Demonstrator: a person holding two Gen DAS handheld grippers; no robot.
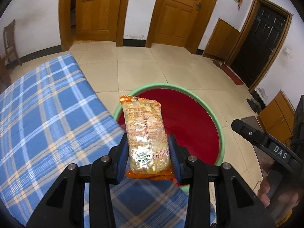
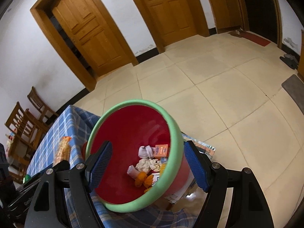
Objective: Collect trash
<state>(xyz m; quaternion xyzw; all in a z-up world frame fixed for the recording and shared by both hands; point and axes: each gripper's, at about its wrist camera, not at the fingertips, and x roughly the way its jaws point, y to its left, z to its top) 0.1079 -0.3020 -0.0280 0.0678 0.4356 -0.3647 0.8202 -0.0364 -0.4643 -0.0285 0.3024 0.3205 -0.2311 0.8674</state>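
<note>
My left gripper [image 1: 149, 140] is shut on a clear snack packet [image 1: 145, 131] with orange ends, its blue pads squeezing the lower half. The packet stands upright over the near left rim of a red bin [image 1: 165, 85] with a green rim. In the right wrist view that bin [image 2: 133, 101] holds crumpled paper [image 2: 147, 164], a small orange box [image 2: 161, 150] and an orange wrapper [image 2: 141, 178]. My right gripper [image 2: 147, 146] is open above the bin with nothing between its fingers. The packet [image 2: 63, 149] shows at the left. My right gripper's near finger [image 1: 245, 130] reaches in beside the bin.
A table with a blue plaid cloth [image 1: 47, 114] lies left of the bin and wraps around in front of it. Wooden chairs [image 2: 28, 117] stand at the far left. Beige tile floor [image 2: 218, 95] stretches to wooden doors [image 1: 176, 9]. A hand [image 1: 266, 195] grips the right tool.
</note>
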